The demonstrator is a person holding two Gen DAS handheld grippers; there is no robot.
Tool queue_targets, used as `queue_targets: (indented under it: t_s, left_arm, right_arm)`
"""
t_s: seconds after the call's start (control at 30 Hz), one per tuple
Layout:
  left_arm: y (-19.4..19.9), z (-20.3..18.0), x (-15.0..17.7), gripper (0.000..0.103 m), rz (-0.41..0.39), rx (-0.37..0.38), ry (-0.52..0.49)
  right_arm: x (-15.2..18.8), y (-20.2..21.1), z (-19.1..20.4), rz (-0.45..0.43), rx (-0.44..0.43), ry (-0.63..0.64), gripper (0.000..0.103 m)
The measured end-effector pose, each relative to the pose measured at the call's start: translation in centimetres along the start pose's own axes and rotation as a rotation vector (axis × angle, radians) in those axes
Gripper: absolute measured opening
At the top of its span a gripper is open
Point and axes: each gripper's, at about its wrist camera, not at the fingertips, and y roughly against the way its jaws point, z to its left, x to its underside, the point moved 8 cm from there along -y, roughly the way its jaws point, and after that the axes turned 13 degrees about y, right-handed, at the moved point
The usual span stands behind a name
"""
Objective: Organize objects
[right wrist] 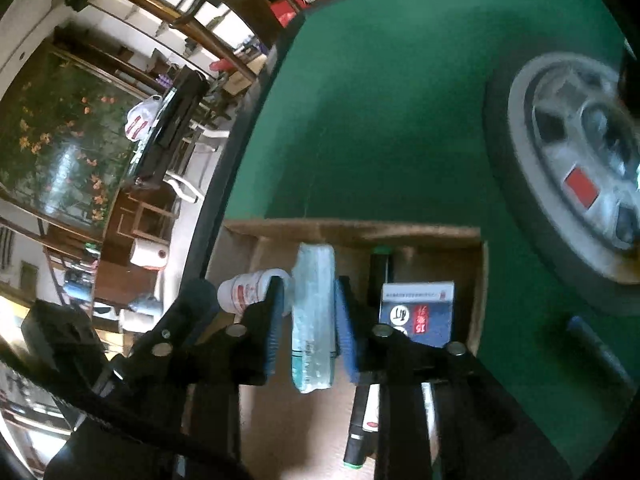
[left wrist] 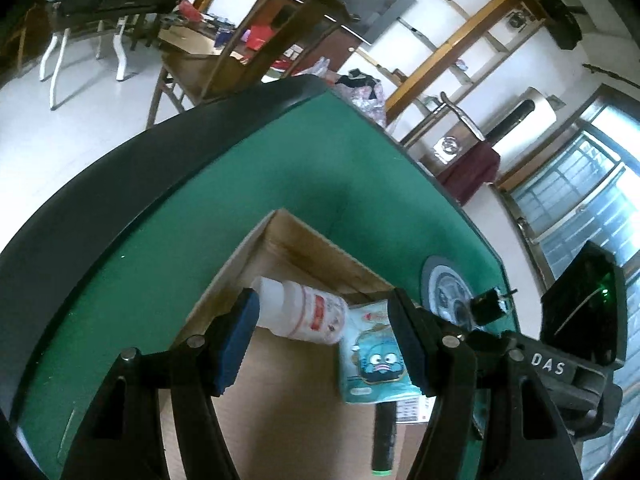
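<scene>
A cardboard box [left wrist: 280, 236] [right wrist: 352, 230] sits on the green table. Inside lie a white bottle [left wrist: 304, 312] [right wrist: 248, 290], a teal cartoon packet [left wrist: 374, 360] [right wrist: 314, 312], a dark marker with a green cap [left wrist: 384, 440] [right wrist: 378, 264] and a blue card box [right wrist: 418, 312]. My left gripper [left wrist: 326, 344] is open above the box, with the bottle's cap by its left pad. My right gripper [right wrist: 308, 320] is shut on the teal packet, which stands on edge inside the box.
A round wheel-patterned dish [left wrist: 446, 292] [right wrist: 576, 168] lies on the green felt [left wrist: 240, 184] right of the box. The table's black rim [left wrist: 100, 184] curves along the left. A wooden chair [left wrist: 240, 60] stands beyond the far edge.
</scene>
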Motion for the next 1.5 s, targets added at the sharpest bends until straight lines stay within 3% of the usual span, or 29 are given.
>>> queue_targets:
  t_s: [0.23,0.37,0.67,0.8,0.9,1.03,1.1,1.37,1.5]
  left_arm:
    - [2.8,-1.0,0.4,0.061,-0.033,-0.019,-0.009]
    - [5.3,-1.9,2.4,0.064,-0.043,-0.019,-0.018]
    - [9.4,-6.7,12.1,0.064,-0.052,0.026,-0.109]
    - [11.0,-7.5,17.1,0.064,-0.058,0.046,-0.048]
    - [11.2,-8.6,19.5,0.064,-0.012,0.016,-0.06]
    - [12.1,-10.9,21.5,0.064,-0.079,-0.042,-0.161]
    - [12.4,-11.9,22.0,0.064,-0.094,-0.056,-0.196]
    - [14.3,-13.4,23.2,0.064,-0.16,-0.079,-0.287]
    - [14.4,-13.3,23.4,0.064,-0.157,-0.068,-0.284]
  right_arm:
    - [0.6,4.2,-0.2,-0.053,0.095,0.095,0.029]
    - [2.1,7.4,-1.9,-0.097,0.178,0.132,0.04]
    - [6.6,14.6,-6.4,-0.237,0.356,0.164,0.047]
    - [8.4,17.3,-7.8,-0.341,0.449,0.217,0.047]
    - [9.6,18.8,-9.2,-0.434,0.477,0.225,0.053]
    - [9.7,20.3,-9.5,-0.477,0.436,0.211,0.056]
    - [9.8,21.3,-9.0,-0.508,0.476,0.235,0.06]
    - [10.0,20.7,-8.2,-0.496,0.488,0.284,0.062]
    - [10.2,20.3,-9.0,-0.482,0.496,0.262,0.062]
